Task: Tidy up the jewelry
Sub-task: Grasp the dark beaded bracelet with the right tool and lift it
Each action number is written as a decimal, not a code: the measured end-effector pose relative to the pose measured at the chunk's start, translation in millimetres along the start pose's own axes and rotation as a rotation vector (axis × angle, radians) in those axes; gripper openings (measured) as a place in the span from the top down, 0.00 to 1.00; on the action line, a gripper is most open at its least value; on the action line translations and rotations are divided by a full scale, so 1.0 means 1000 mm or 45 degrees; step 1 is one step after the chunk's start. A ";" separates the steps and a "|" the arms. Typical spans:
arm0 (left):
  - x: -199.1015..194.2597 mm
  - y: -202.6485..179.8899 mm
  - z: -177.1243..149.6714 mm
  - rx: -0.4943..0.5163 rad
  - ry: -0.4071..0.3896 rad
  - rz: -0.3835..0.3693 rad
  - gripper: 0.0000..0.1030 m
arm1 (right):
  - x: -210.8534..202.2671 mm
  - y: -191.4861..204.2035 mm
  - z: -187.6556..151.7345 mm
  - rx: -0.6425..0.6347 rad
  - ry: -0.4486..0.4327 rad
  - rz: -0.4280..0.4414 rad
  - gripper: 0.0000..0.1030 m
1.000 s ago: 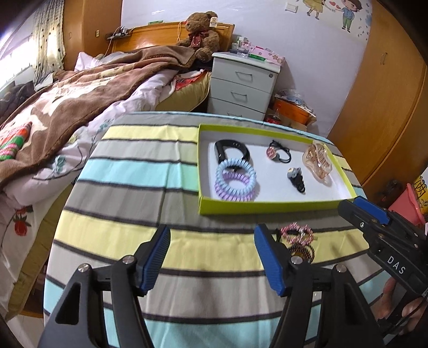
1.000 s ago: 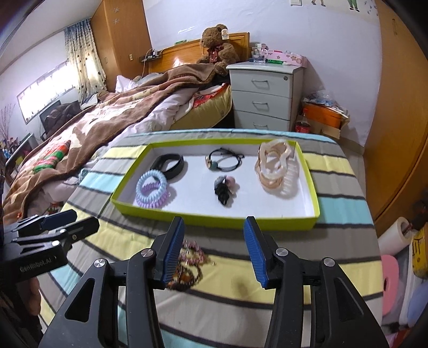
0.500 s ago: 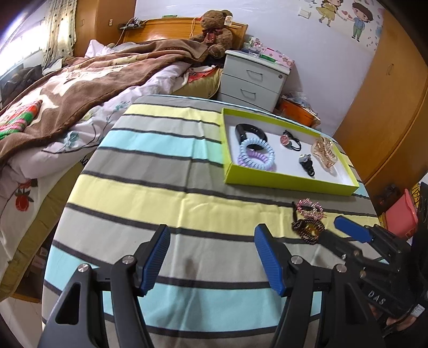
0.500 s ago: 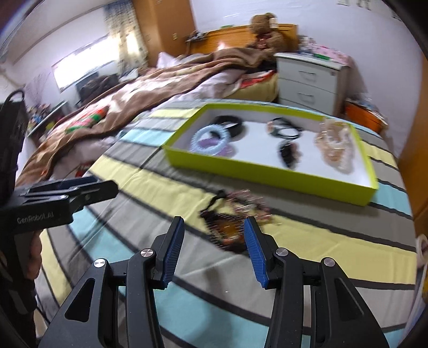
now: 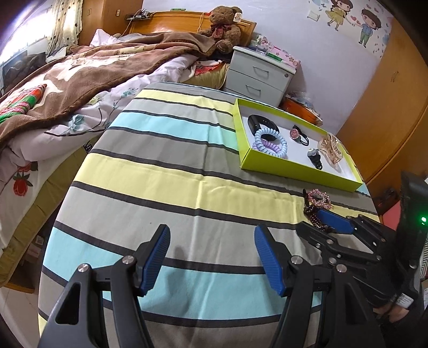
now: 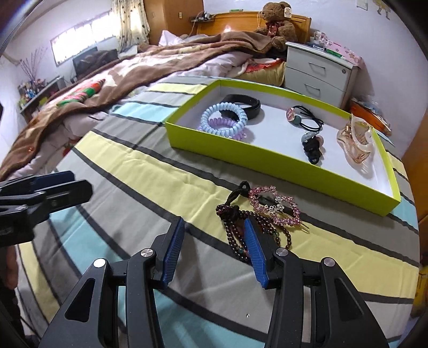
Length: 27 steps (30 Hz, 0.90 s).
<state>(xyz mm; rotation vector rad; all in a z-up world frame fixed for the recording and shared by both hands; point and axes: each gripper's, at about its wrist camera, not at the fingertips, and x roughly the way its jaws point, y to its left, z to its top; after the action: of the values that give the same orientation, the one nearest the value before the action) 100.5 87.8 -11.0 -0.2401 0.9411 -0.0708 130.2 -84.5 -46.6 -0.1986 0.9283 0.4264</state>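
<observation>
A lime-green tray [image 6: 281, 158] [image 5: 294, 171] holds a black band [image 6: 246, 103], blue and purple coil hair ties [image 6: 223, 120], a round-charm hair tie [image 6: 302, 115], a small black hair tie [image 6: 311, 147] and an amber claw clip [image 6: 357, 140]. On the striped cloth in front of it lie a pink rhinestone clip [image 6: 275, 206] [image 5: 318, 198] and a dark beaded bracelet [image 6: 238, 227]. My right gripper [image 6: 214, 241] is open, low over the cloth, its right finger at the bracelet. My left gripper [image 5: 211, 254] is open and empty over bare cloth.
The round table with the striped cloth [image 5: 174, 174] stands beside a bed with a brown blanket [image 5: 80, 75]. A white nightstand [image 5: 262, 77] and a wooden wardrobe [image 5: 388, 107] stand behind the tray. A teddy bear [image 6: 278, 24] sits at the headboard.
Both grippers have pulled back from the tray. My right gripper has come down to the bracelet and clip, and my left has swung left over bare cloth. Both stay open.
</observation>
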 end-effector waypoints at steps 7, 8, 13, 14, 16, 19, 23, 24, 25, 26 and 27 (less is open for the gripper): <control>0.003 0.004 -0.001 -0.015 0.013 -0.022 0.34 | 0.003 0.003 0.002 0.000 -0.012 -0.061 0.55; 0.003 0.004 -0.002 -0.016 0.015 -0.027 0.35 | 0.002 0.003 0.002 0.005 -0.017 -0.063 0.59; 0.005 0.006 -0.002 -0.022 0.029 -0.025 0.34 | 0.000 0.005 0.001 -0.001 -0.026 -0.072 0.86; 0.005 0.006 -0.002 -0.022 0.029 -0.024 0.34 | 0.000 0.006 0.001 -0.005 -0.028 -0.073 0.87; 0.005 0.007 -0.002 -0.020 0.028 -0.029 0.34 | -0.002 0.007 0.001 -0.008 -0.034 -0.080 0.88; 0.004 0.007 -0.001 -0.019 0.026 -0.030 0.34 | -0.003 0.008 -0.001 -0.015 -0.036 -0.079 0.89; 0.004 0.007 -0.001 -0.021 0.032 -0.024 0.34 | -0.012 0.002 -0.004 0.022 -0.064 -0.055 0.89; 0.005 0.007 -0.001 -0.025 0.040 -0.020 0.34 | -0.017 0.000 -0.005 0.032 -0.078 -0.049 0.89; 0.006 0.006 -0.001 -0.027 0.049 -0.018 0.34 | -0.022 -0.001 -0.006 0.045 -0.095 -0.039 0.95; 0.007 0.006 -0.002 -0.027 0.053 -0.019 0.35 | -0.026 -0.003 -0.007 0.056 -0.107 -0.035 0.97; 0.007 0.005 -0.002 -0.028 0.055 -0.020 0.34 | -0.031 -0.005 -0.008 0.069 -0.122 -0.029 0.97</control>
<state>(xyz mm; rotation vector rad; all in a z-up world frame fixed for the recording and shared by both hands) 103.1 91.1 -18.5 -0.2670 0.9837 -0.0806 110.4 -100.2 -26.6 -0.1381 0.8417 0.3858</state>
